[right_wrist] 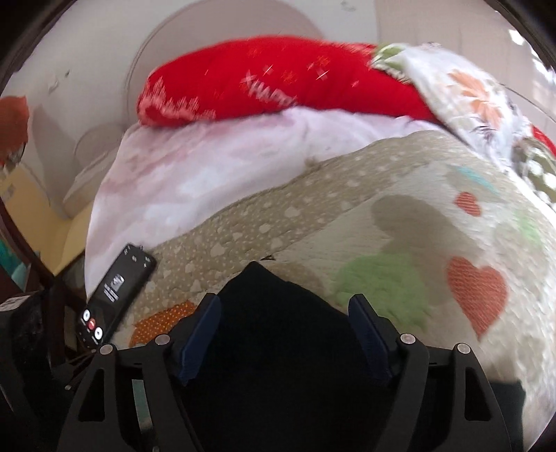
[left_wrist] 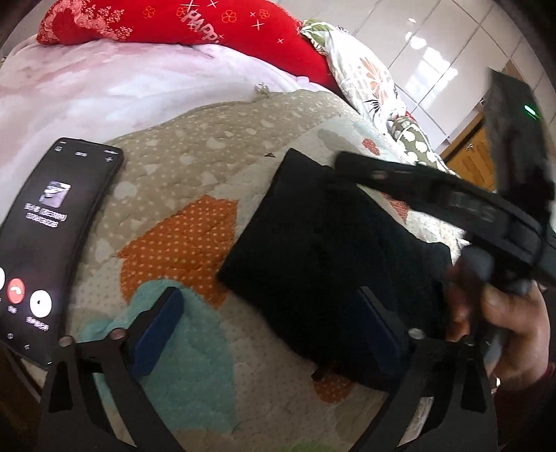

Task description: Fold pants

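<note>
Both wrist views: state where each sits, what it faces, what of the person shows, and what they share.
Left wrist: on the left hand-held gripper, angled down at the quilted patchwork bedspread; a hand holding the right hand-held gripper shows.
Right wrist: on that gripper, over the folded black pants; no body shows.
Shared: pants, black smartphone, red pillow.

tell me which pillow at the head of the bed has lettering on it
The red pillow, printed with white letters and small flowers. The other, the floral pillow beside it, is white with orange flowers and leaves, no lettering.
</note>
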{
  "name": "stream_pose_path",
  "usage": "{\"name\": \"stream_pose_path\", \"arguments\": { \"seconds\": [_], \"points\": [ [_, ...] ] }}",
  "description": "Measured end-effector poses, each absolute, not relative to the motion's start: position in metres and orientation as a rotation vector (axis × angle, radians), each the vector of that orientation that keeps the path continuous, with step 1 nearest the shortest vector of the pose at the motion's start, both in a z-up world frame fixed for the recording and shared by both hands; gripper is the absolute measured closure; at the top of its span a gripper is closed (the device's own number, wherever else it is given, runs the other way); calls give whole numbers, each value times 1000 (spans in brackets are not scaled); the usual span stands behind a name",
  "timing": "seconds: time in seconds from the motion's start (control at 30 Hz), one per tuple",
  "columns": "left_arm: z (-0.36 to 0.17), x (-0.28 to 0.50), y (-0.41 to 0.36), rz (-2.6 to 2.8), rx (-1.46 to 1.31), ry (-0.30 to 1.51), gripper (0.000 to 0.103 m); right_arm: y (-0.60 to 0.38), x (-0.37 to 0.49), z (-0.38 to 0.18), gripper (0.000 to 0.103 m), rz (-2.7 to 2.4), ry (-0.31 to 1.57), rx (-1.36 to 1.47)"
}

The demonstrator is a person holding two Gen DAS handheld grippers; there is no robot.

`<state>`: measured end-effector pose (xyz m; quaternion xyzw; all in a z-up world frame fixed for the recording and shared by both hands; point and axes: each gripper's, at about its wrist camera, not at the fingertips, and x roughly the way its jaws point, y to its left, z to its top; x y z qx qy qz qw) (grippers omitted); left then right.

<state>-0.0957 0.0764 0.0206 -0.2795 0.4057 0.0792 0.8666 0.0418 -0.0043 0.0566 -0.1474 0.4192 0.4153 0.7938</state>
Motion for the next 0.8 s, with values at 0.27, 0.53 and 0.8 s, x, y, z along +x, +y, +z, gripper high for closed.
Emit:
{"name": "stream_pose_path", "arguments": {
  "seconds": [0.27,0.53,0.8],
  "points": [
    [18,-91,81,139,-580,828,0,22,58,20,26,939,972,-359],
    [28,-96,84,69,-595,766,52,-19,53,64,76,937,871,-177],
    [94,-108,25,-83,-389,615,61,-123,26,135,80,866,680,8]
  ]
}}
